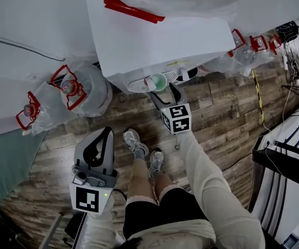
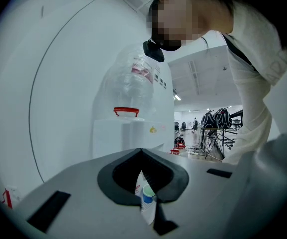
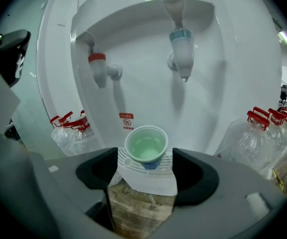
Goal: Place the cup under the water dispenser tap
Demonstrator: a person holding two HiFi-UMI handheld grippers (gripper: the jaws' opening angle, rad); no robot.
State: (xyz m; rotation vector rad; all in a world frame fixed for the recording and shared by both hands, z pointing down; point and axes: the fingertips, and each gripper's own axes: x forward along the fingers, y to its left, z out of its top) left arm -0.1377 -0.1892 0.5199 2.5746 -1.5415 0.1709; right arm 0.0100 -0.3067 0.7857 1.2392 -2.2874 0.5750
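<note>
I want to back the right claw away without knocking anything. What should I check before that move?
1. Cup stands upright on the drip tray: ok.
2. Right claw has its jaws apart, clear of the cup: ok.
3. Cup sits straight under a tap: cannot tell. In the right gripper view it looks to be between the red tap and the blue tap.
4. Cup looks empty, so nothing to spill: ok.
5. Left claw is shut on nothing, well away from the dispenser: ok.
</note>
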